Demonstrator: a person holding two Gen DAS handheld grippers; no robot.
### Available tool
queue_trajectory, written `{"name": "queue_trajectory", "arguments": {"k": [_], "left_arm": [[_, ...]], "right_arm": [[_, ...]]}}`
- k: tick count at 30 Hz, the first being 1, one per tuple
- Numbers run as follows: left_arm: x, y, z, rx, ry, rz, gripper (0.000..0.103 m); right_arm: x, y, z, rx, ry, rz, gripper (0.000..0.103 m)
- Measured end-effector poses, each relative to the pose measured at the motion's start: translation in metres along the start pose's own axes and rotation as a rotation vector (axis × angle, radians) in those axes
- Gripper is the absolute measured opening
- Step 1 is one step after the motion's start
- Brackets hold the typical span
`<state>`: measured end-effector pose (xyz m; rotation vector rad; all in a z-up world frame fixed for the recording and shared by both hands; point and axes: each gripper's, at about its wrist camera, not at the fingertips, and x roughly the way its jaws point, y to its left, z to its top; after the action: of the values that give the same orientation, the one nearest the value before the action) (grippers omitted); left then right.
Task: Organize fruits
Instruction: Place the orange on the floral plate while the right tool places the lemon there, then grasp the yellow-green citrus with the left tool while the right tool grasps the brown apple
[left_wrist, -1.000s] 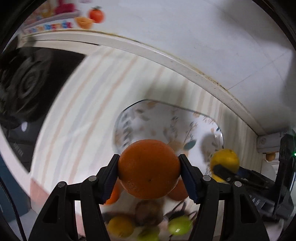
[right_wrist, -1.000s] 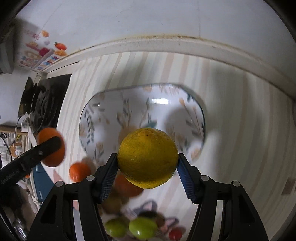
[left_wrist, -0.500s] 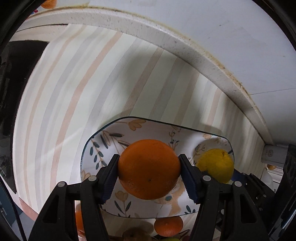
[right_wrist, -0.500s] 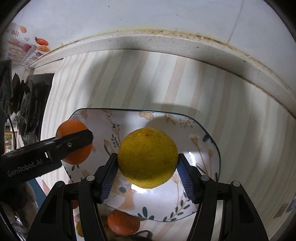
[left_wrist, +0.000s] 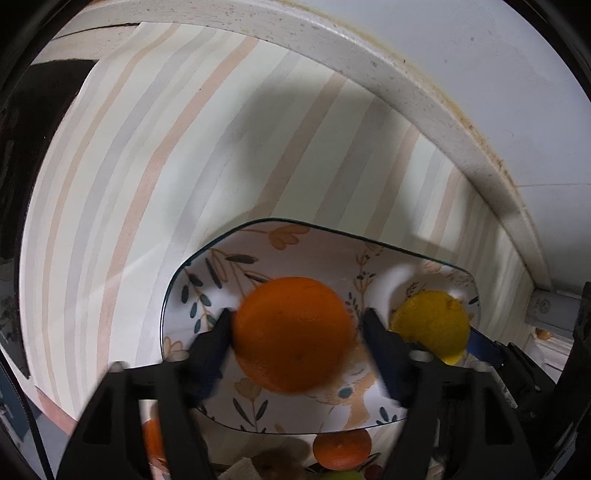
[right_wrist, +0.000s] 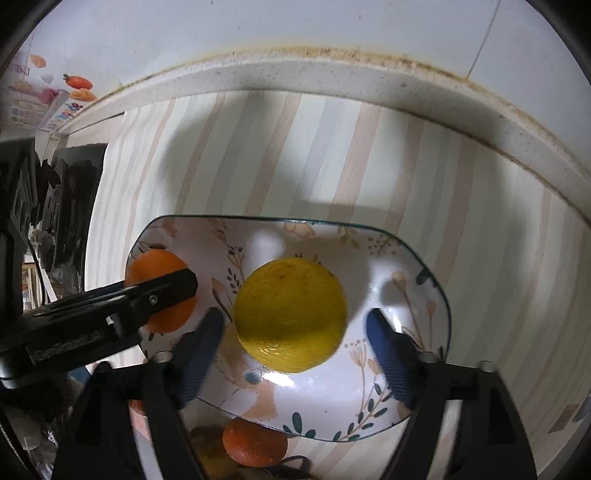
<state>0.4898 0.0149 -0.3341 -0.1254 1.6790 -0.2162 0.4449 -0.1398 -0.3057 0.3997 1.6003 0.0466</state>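
Note:
A floral plate (left_wrist: 306, 251) (right_wrist: 413, 402) lies on the striped counter. In the left wrist view my left gripper (left_wrist: 295, 328) is over the plate with an orange (left_wrist: 293, 332) between its fingers; the right finger stands slightly off it, the jaws opening. In the right wrist view my right gripper (right_wrist: 295, 332) is open, with gaps on both sides of a yellow citrus fruit (right_wrist: 291, 314) that rests on the plate. The orange (right_wrist: 155, 266) and left finger show at the left there. The yellow fruit (left_wrist: 430, 325) shows at the right of the left view.
Several more fruits lie on a mat just in front of the plate: a small orange (left_wrist: 341, 448) (right_wrist: 255, 441) and green ones. A raised white ledge (right_wrist: 332, 77) and wall run behind the counter. A dark stove (right_wrist: 70, 199) is to the left.
Both grippers moved forward and down over the plate. The right gripper opened and let go of the yellow fruit; the left gripper's fingers have started to spread off the orange.

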Motion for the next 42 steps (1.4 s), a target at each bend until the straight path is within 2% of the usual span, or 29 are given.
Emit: {"name": "queue_trajectory", "arguments": {"k": [1, 6, 12, 16, 20, 22, 25, 31, 42], "left_arm": [[-0.003, 0.0, -0.001, -0.001, -0.016, 0.001, 0.092], [-0.02, -0.002, -0.008, 0.017, -0.057, 0.01, 0.092], [-0.049, 0.0, -0.031, 0.05, -0.153, 0.102, 0.092], [-0.061, 0.005, -0.059, 0.05, -0.211, 0.162, 0.092], [-0.065, 0.007, -0.085, 0.038, -0.253, 0.188, 0.092], [-0.074, 0.012, -0.103, 0.037, -0.293, 0.211, 0.092], [-0.086, 0.014, -0.125, 0.033, -0.351, 0.238, 0.092], [-0.114, 0.008, -0.163, 0.049, -0.439, 0.255, 0.092], [-0.154, -0.008, -0.224, 0.054, -0.539, 0.221, 0.092]], "right_arm": [[-0.003, -0.001, -0.001, 0.003, -0.003, -0.002, 0.085], [-0.02, -0.003, -0.01, 0.005, -0.025, -0.029, 0.088], [-0.038, -0.004, -0.035, -0.007, -0.046, -0.072, 0.09], [-0.05, -0.007, -0.057, -0.032, -0.075, -0.121, 0.09], [-0.059, -0.004, -0.08, -0.049, -0.094, -0.131, 0.09], [-0.067, -0.001, -0.092, -0.065, -0.128, -0.16, 0.095], [-0.084, 0.002, -0.109, -0.079, -0.181, -0.182, 0.096], [-0.118, 0.01, -0.138, -0.105, -0.258, -0.179, 0.096], [-0.178, 0.017, -0.193, -0.142, -0.368, -0.147, 0.096]]}}
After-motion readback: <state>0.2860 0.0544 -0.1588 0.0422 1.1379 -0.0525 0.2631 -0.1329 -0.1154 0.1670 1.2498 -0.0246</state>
